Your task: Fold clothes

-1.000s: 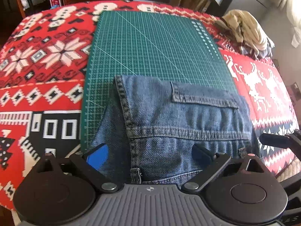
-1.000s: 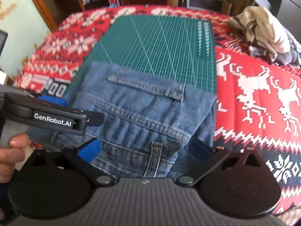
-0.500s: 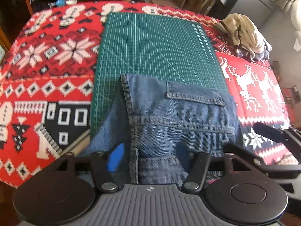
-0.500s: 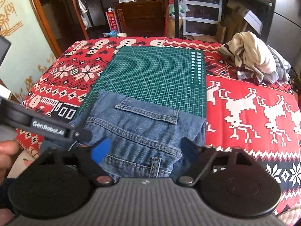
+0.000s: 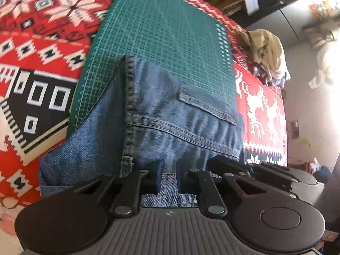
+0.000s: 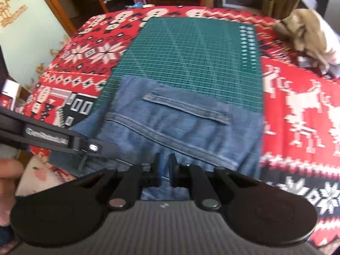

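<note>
Folded blue jeans [image 5: 180,127] lie on the near end of a green cutting mat [image 5: 165,34], back pocket flap facing up. My left gripper [image 5: 169,175] is shut on the jeans' near edge, with denim showing in the narrow gap between its fingers. In the right wrist view the same jeans [image 6: 180,127] fill the centre, and my right gripper [image 6: 165,171] is shut on their near edge, a little to the right of the left one. The left gripper [image 6: 63,140] reaches in from the left there. The jeans' underside and lower layers are hidden.
The mat lies on a red patterned tablecloth [image 5: 42,42]. A heap of beige and white clothes [image 6: 308,36] sits at the far right. Shelves and boxes stand behind the table. A person's hand [image 6: 8,170] shows at the left edge.
Both grippers went from wide open to shut on the jeans' near edge. Both cameras dropped lower and closer to the denim, and the views are motion-blurred.
</note>
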Demonstrator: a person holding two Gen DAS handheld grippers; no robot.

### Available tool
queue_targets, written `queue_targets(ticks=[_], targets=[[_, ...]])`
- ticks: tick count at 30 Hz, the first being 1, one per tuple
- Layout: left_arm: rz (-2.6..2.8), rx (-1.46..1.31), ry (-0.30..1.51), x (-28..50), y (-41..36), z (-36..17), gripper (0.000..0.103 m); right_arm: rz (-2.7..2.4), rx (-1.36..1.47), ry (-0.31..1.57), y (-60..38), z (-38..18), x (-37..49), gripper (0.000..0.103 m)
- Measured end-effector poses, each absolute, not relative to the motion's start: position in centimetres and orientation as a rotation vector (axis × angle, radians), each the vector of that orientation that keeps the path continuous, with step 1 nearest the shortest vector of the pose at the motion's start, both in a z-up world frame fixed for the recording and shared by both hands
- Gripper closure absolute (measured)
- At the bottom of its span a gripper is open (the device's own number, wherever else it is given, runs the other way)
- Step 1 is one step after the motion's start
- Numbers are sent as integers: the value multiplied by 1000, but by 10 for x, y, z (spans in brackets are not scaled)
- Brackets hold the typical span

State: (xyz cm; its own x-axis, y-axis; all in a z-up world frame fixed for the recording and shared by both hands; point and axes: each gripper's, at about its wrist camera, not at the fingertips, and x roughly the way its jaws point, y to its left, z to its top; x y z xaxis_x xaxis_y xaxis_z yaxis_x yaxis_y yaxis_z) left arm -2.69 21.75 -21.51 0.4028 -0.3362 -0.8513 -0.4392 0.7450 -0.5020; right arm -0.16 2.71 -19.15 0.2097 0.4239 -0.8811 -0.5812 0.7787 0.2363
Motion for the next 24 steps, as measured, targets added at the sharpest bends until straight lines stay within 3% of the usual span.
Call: queue_targets(ticks=[4, 24], targets=[[99, -793, 1225, -24, 222, -230, 100, 711, -148, 1182, 36, -204, 0, 98], [115, -849, 1218, -32, 229, -237, 100, 595, -45, 1224, -24, -216, 8, 103]])
